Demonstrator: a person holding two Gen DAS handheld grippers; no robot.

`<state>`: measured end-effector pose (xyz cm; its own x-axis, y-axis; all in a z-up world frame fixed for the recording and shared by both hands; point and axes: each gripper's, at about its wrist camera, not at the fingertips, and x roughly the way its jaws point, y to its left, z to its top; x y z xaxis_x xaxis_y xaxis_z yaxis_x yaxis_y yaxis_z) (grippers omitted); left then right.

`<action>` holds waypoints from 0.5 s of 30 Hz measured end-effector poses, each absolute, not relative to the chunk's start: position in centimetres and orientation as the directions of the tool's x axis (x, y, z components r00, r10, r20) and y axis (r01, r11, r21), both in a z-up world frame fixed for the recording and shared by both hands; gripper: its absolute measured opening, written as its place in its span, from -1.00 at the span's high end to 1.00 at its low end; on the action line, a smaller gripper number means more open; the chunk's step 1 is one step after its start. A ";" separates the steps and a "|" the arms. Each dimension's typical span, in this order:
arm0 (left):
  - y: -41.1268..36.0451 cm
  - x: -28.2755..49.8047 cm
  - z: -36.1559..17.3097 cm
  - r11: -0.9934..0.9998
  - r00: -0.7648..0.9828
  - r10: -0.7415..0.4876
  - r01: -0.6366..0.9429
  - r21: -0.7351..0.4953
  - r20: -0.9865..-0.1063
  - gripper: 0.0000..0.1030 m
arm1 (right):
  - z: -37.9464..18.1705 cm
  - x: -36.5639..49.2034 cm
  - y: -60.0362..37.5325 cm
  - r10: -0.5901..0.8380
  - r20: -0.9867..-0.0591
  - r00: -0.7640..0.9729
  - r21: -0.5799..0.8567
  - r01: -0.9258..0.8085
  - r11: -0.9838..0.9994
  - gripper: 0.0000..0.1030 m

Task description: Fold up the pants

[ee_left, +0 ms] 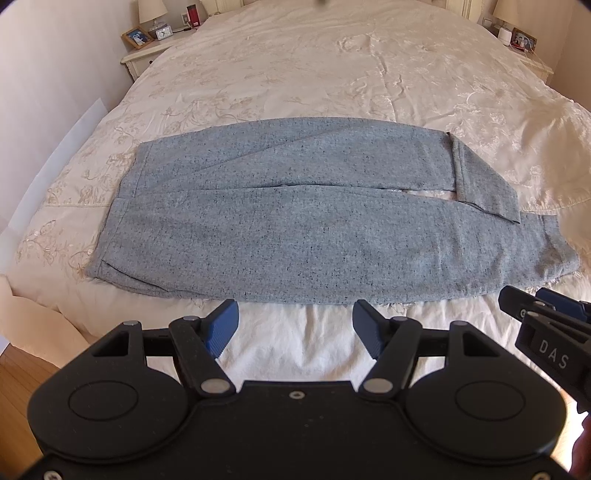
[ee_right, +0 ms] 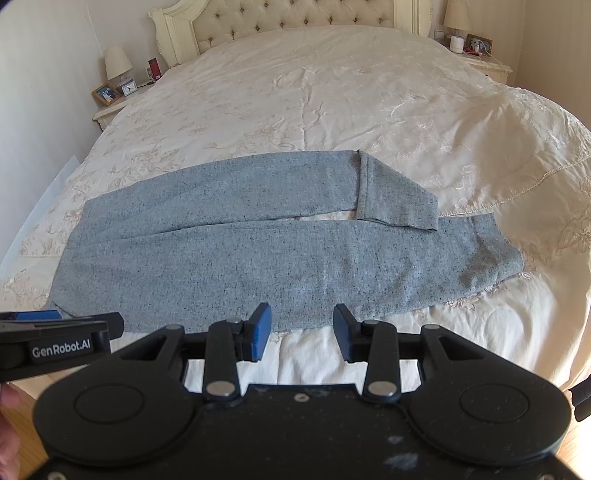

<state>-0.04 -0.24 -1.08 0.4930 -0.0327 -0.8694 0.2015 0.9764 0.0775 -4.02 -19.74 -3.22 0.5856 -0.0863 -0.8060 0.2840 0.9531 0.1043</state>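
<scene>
Grey speckled pants [ee_left: 295, 221] lie flat across the near part of the bed, waist at the left, legs running right. They also show in the right wrist view [ee_right: 258, 251]. The far leg's end is folded back over itself [ee_left: 480, 177]. My left gripper [ee_left: 293, 321] is open and empty, just short of the pants' near edge. My right gripper [ee_right: 301, 328] is open and empty, its tips over the pants' near edge. Each gripper shows in the other's view: the right one [ee_left: 543, 314], the left one [ee_right: 62, 321].
The bed has a cream embroidered cover [ee_left: 332, 74] and a tufted headboard [ee_right: 295, 14]. Nightstands with lamps, frames and a clock stand at the left [ee_left: 155, 40] and right [ee_right: 487, 59]. Wooden floor [ee_left: 22, 369] shows at the near left.
</scene>
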 end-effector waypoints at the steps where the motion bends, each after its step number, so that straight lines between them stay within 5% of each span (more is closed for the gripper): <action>1: -0.2 0.0 -1.1 0.976 0.492 -0.033 0.202 0.077 -0.870 -0.34 | -3.2 -4.0 -19.7 -0.087 -0.806 0.585 0.104 0.284 0.953 0.23; 15: -0.2 -0.2 -1.2 0.976 0.487 -0.040 0.207 0.070 -0.872 -0.34 | -3.5 -3.7 -19.6 -0.078 -0.811 0.579 0.106 0.277 0.955 0.23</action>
<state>-0.23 -0.15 -1.15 0.4874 -0.0404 -0.8722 0.2068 0.9758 0.0704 -3.74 -19.57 -3.46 0.5794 -0.0780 -0.8113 0.2773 0.9549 0.1063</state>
